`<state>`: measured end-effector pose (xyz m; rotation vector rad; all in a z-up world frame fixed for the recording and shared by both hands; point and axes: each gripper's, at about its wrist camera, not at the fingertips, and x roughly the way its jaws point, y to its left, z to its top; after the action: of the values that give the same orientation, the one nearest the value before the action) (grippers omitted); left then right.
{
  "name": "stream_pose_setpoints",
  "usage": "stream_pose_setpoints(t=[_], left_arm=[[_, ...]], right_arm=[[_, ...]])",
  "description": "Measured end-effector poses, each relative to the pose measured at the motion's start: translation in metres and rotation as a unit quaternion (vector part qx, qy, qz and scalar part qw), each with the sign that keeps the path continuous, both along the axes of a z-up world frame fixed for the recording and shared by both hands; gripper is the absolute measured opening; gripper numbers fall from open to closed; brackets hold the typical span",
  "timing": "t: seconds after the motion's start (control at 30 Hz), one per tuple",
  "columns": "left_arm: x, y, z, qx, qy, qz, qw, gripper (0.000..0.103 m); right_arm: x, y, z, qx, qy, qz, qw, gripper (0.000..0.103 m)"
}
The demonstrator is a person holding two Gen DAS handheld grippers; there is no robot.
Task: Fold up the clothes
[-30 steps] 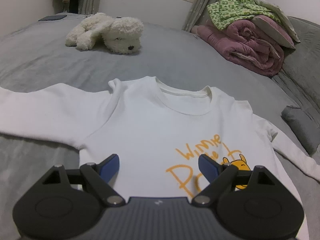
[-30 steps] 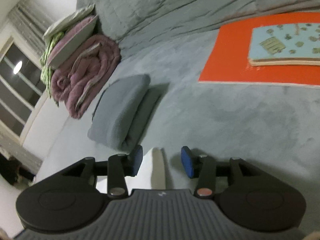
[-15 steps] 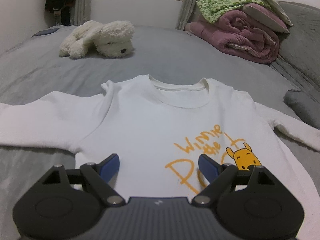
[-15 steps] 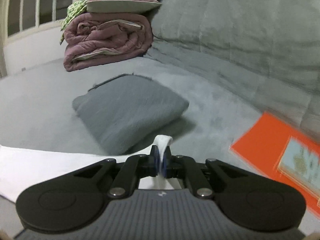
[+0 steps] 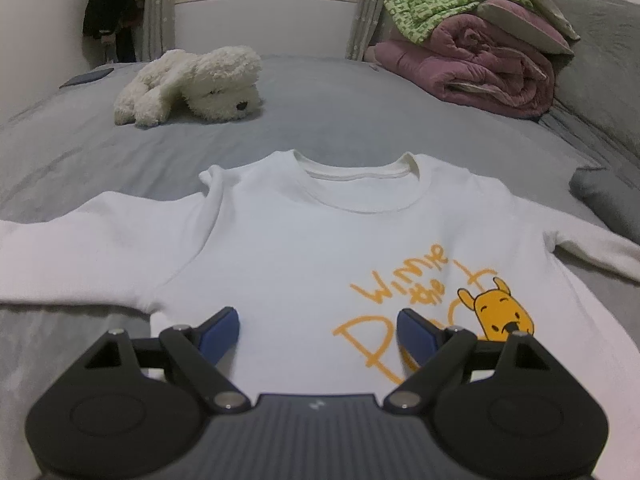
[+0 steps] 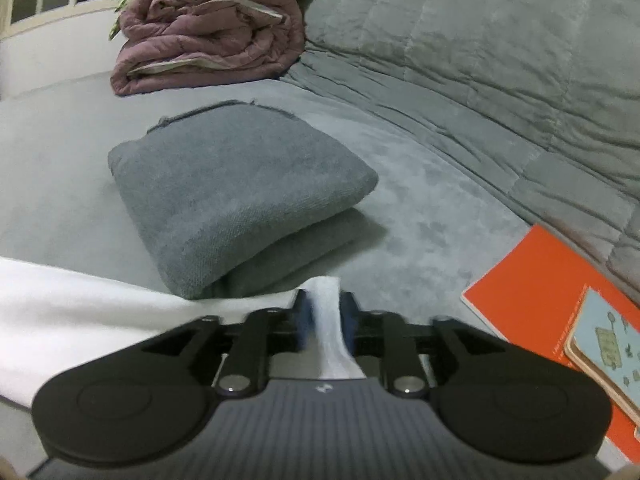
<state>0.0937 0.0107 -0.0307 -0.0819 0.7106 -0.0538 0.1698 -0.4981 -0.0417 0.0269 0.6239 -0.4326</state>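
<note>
Shirt: white long-sleeved cotton sweatshirt with orange cartoon-bear print lies face up and flat on the grey bed cover, collar at 12 o'clock, hem toward the camera; probably spread so that both sleeves can be folded in over the chest.
Sleeve tip: right sleeve cuff stands up between the right gripper's blue pads; sleeve runs off to 9 o'clock.
Right gripper: the right gripper has just been opening its jaws, cuff between them; pads look slack beside the cloth, a let-go or re-grip by the look of it.
Left gripper: the left gripper hangs over the hem, jaws spread wide, nothing held; seemingly waiting for its turn.
Edges: left sleeve reaches out to 9 o'clock, past the frame edge; shirt body unwrinkled.
Close neighbours: folded grey towel at 11 o'clock just beyond the cuff; orange notebook with a pale blue booklet on it at 3 o'clock.
Far things: white plush dog at 11 o'clock, rolled mauve quilt at 1 o'clock, well apart.
Open room: bare cover between collar and plush; inward folds look unobstructed.
</note>
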Motion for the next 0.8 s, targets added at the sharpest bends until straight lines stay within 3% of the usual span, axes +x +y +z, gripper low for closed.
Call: stream_pose_setpoints(t=[0.17, 0.43, 0.53, 0.67, 0.8], left_arm=[[-0.002, 0.004, 0.003, -0.013, -0.001, 0.004, 0.9999, 0.087], [-0.020, 0.016, 0.005, -0.038, -0.012, 0.021, 0.9990, 0.087], [-0.034, 0.019, 0.001, -0.044, -0.013, 0.036, 0.9983, 0.087], [-0.060, 0.015, 0.002, -0.022, -0.022, 0.023, 0.9993, 0.087], [-0.089, 0.015, 0.006, 0.001, -0.026, 0.009, 0.9996, 0.087]], right_arm=[[-0.021, -0.006, 0.011, 0.067, -0.020, -0.023, 0.997, 0.053], [-0.049, 0.012, 0.034, 0.178, -0.051, -0.032, 0.982, 0.056], [-0.055, 0.032, 0.042, 0.211, -0.048, -0.001, 0.976, 0.056], [-0.063, 0.063, 0.044, 0.254, -0.031, 0.053, 0.965, 0.056], [-0.066, 0.099, 0.039, 0.293, 0.035, 0.129, 0.947, 0.056]])
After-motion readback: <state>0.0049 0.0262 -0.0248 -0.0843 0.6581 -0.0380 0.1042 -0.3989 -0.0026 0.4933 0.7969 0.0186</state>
